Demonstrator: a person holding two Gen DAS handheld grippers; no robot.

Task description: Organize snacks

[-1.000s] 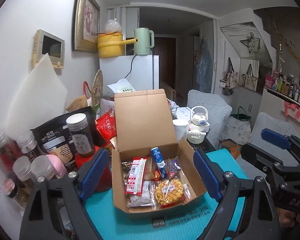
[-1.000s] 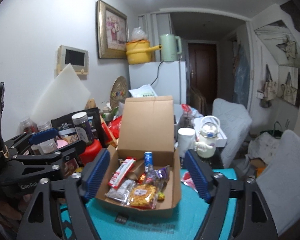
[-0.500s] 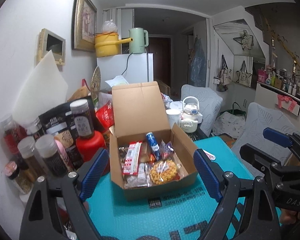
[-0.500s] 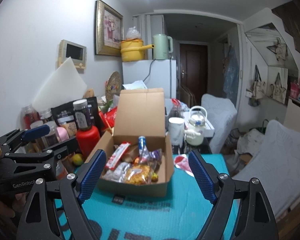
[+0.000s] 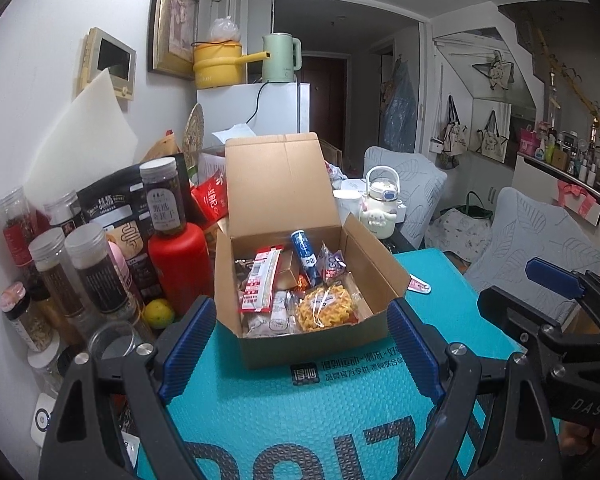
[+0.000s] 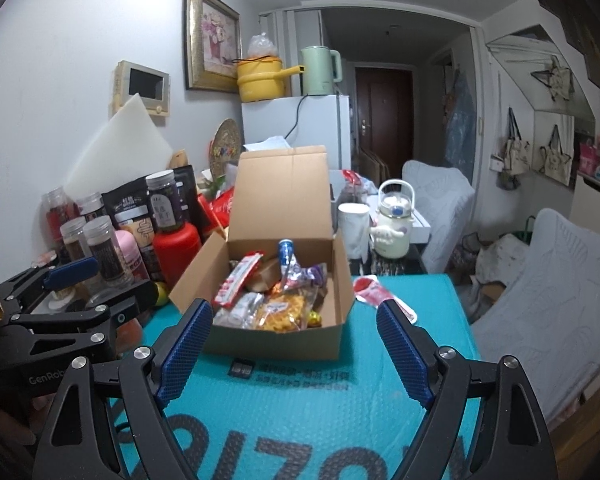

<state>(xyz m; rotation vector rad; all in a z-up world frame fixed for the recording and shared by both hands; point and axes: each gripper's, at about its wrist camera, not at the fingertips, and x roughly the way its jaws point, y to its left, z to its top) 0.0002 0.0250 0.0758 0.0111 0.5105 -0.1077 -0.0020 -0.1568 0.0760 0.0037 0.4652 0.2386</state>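
Note:
An open cardboard box (image 5: 364, 256) (image 6: 338, 280) stands on a teal bubble mat (image 5: 340, 412) (image 6: 320, 400), its lid upright. Inside lie several snack packets: a red-and-white bar (image 5: 260, 280) (image 6: 236, 280), a blue tube (image 5: 305, 254) (image 6: 286, 250), a yellow crisp bag (image 5: 326, 312) (image 6: 284, 314). My left gripper (image 5: 300, 348) is open and empty, well short of the box. My right gripper (image 6: 294, 354) is open and empty, also short of it. A red-and-white packet (image 6: 374, 294) (image 5: 418, 286) lies on the mat to the box's right.
Jars and bottles (image 5: 84, 280) (image 6: 100, 240), a red bottle (image 5: 178, 264) (image 6: 176, 250) and a small orange (image 5: 158, 312) crowd the left by the wall. A white mug (image 6: 352, 228) and a white kettle (image 5: 382, 204) (image 6: 396, 220) stand behind the box. Covered chairs (image 6: 540, 300) are at the right.
Both grippers have drawn back from the box, which now sits farther off and smaller in both views. More teal mat shows in front. Both stay open and empty.

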